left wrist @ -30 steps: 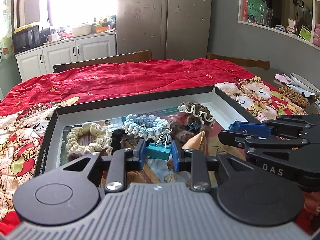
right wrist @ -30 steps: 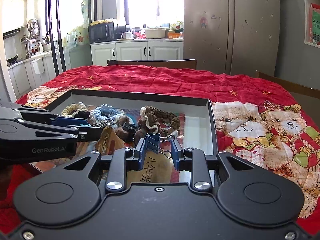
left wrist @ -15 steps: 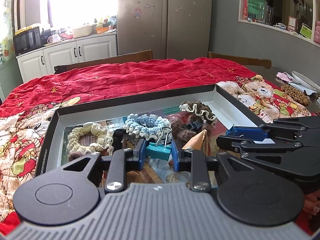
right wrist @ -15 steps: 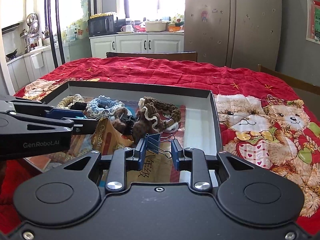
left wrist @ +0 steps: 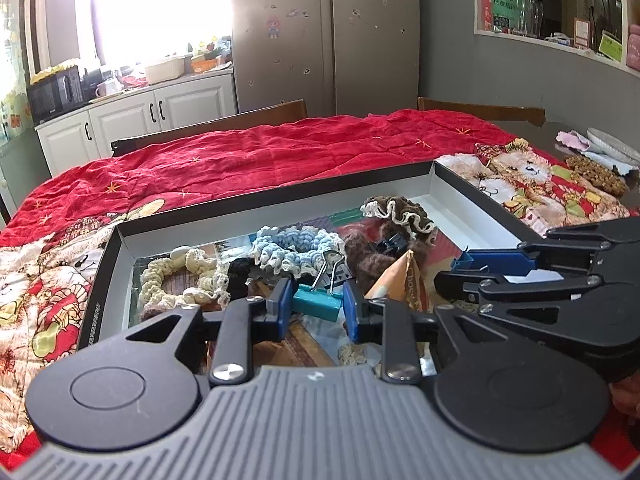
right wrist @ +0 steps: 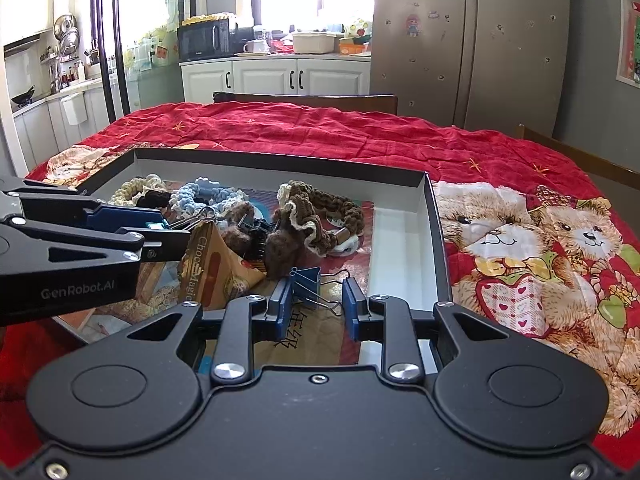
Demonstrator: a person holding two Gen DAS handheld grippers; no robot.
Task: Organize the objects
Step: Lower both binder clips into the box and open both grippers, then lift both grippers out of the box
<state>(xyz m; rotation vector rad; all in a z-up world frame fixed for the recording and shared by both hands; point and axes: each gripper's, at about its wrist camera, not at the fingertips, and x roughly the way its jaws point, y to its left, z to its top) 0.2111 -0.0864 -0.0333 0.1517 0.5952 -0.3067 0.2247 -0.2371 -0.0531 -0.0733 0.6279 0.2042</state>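
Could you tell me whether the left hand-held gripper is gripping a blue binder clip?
No, the left hand-held gripper is shut on a teal binder clip; the blue binder clip sits in the right hand-held gripper.

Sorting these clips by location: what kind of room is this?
Most likely a home kitchen with a dining table: a large fridge, a microwave on white cabinets, and a quilt-covered table.

R tool (right wrist: pixel 313 303) w/ blue clip (right wrist: pixel 307 285) edged slightly closer to tray (right wrist: pixel 434 236).
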